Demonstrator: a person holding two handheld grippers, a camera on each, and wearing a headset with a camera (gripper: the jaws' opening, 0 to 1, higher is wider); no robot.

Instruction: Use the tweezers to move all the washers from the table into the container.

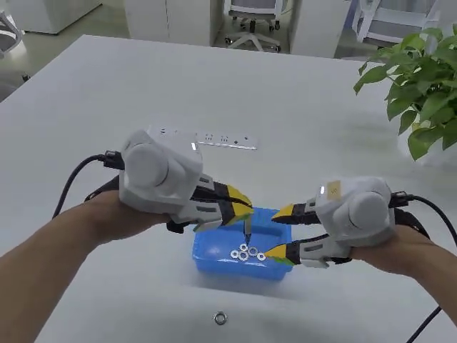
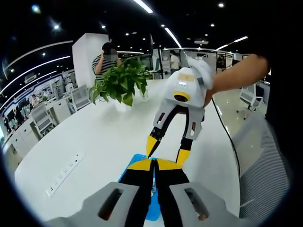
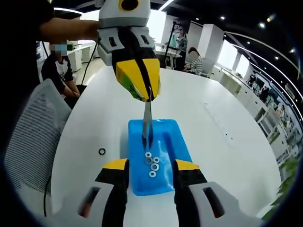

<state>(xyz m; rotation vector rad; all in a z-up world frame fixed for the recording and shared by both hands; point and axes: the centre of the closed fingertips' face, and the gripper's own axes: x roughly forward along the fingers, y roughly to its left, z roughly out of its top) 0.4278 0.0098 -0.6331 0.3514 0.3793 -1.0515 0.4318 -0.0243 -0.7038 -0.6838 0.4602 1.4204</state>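
Currently: white table (image 1: 300, 107), smooth matte top, wide & mostly bare. Far edge and far-left corner show in head view. Lots of open surface far of the work and to both sides. Potted plant (image 1: 421, 78), green, leafy, stands at far right. Power strip (image 1: 207, 138), white flat bar, lies far of the grippers, well apart from the container.

L gripper (image 1: 239, 204): grey-white shell, black jaws w/ yellow tips, jaws closed tight on the tweezers (image 3: 147, 120). It is held over the container's left end. R gripper (image 1: 280, 232): same build, jaws spread wide w/ nothing gripped. Its tips straddle the container's right end; contact w/ rim cannot be told.

Container (image 1: 235, 269): blue plastic tray, rectangular, shallow, low walls, rounded corners. It sits btw the two grippers on the near part of the table.

Tweezers: thin bare metal, straight. Long axis approx vertical, handle end up in the L jaws, tips pointing down inside the container. Tips sit just beside the washers (image 1: 246, 252); touching the floor or not, cannot tell.

Washers: small flat metal rings, clustered close together on the container floor toward the right end.

Lone washer (image 1: 220, 317) lies flat on the table near of the container, apart from it, w/ bare table all round.
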